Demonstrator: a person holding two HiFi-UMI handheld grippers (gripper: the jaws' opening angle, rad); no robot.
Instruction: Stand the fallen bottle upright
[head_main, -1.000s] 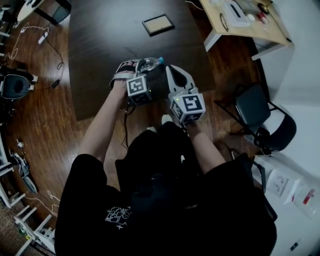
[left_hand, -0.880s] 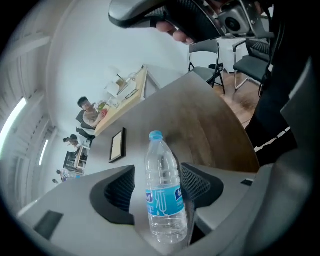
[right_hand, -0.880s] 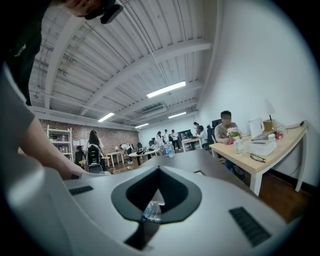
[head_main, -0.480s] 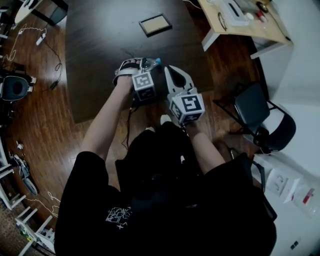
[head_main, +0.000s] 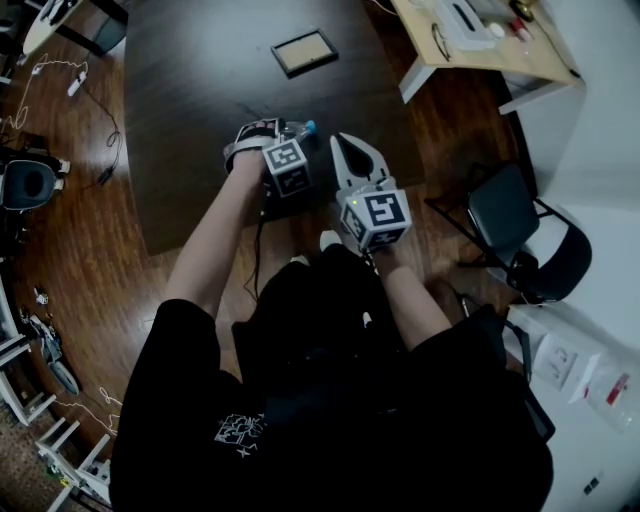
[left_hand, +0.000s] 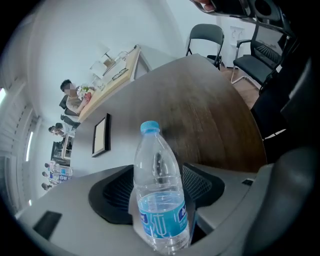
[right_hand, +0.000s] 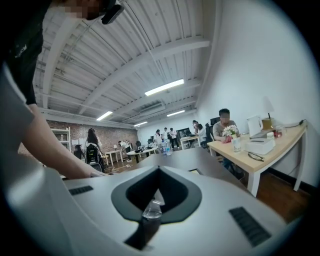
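The bottle (left_hand: 160, 200) sits between the jaws of the left gripper (head_main: 268, 130), its blue cap (left_hand: 149, 127) pointing away over the dark worktop (head_main: 215, 90). Those jaws are opening, and their black pads (left_hand: 112, 192) stand off either side of the clear body rather than pinching it. The bottle's base is cut off at the bottom edge of the left gripper view, so I cannot tell whether it rests squarely on the worktop. In the head view only the cap peeks out beyond the gripper. The right gripper (head_main: 353, 150) hovers just beside, jaws clenched tip to tip. A small clear shape (right_hand: 151, 210) low in their gap is too dim to identify.
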